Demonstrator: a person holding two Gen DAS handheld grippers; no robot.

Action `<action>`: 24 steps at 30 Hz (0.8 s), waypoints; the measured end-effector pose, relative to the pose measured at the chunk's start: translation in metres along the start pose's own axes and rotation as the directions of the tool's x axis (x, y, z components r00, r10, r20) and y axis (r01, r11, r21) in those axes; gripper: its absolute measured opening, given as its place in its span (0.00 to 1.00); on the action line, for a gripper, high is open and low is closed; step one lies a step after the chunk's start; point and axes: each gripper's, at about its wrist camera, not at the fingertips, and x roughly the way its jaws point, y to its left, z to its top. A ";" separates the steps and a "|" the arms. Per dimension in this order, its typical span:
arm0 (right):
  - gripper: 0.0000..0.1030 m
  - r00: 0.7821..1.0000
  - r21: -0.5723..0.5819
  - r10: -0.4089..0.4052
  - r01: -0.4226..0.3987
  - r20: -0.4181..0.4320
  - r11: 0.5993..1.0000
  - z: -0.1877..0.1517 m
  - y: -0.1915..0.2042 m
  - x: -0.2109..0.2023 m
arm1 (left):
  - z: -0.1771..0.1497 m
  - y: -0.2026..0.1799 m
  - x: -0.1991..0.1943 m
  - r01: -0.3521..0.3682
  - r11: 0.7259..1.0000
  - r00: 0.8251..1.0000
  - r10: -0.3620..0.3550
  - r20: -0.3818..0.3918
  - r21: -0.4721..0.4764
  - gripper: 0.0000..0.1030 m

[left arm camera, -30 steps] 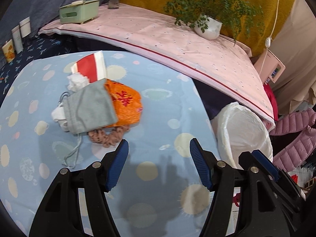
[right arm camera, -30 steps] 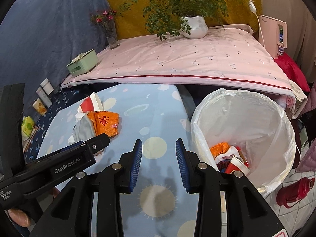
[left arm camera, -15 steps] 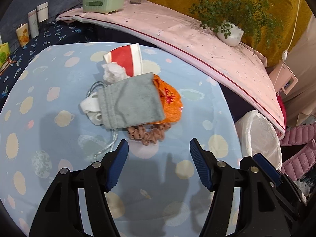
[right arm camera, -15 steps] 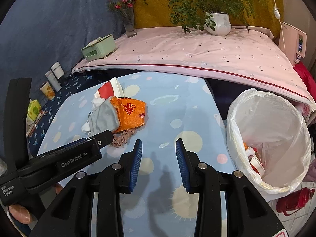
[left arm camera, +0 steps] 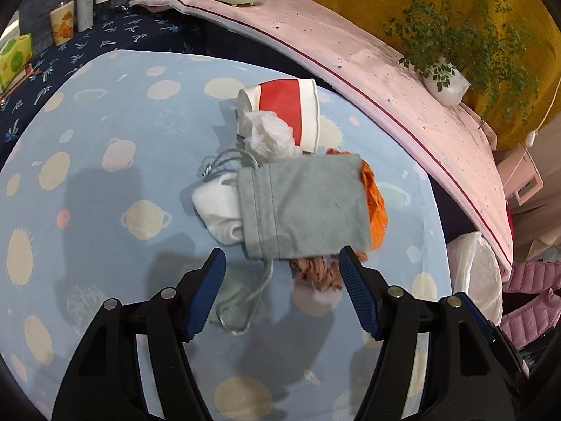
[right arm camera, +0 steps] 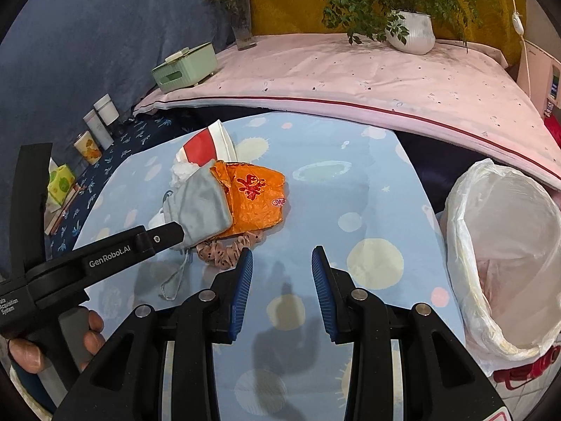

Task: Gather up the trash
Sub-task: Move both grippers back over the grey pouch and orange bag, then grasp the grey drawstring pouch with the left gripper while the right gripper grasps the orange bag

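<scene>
A pile lies on the blue planet-print table: a grey drawstring pouch on top of an orange snack wrapper, a red-and-white paper cup on its side, crumpled white tissue, a white object and a pink scrunchie. My left gripper is open, hovering just before the pouch's near edge. My right gripper is open and empty over the table, right of the scrunchie. A white-lined trash bin stands at the right.
A pink-covered bench runs behind the table with a green tissue box, a flower vase and a potted plant. Cups and boxes stand on the dark cloth at left.
Both grippers have moved left and forward toward the pile. The left gripper now sits close over the pouch. The bin has slid to the right edge of both views.
</scene>
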 end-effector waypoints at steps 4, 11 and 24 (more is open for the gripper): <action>0.34 1.000 0.007 0.004 -0.004 -0.009 1.000 0.011 0.002 0.019 | 0.012 0.002 0.013 0.020 1.000 1.000 -0.021 -0.016 -0.009 0.61; 0.34 0.999 0.050 0.035 -0.033 -0.039 0.998 0.032 0.001 0.061 | 0.022 0.002 0.035 0.054 0.998 0.997 -0.055 -0.053 -0.013 0.51; 0.27 0.990 0.106 0.100 -0.089 -0.100 0.990 0.033 -0.004 0.109 | 0.028 -0.001 0.049 0.080 0.997 0.994 -0.079 -0.076 0.016 0.09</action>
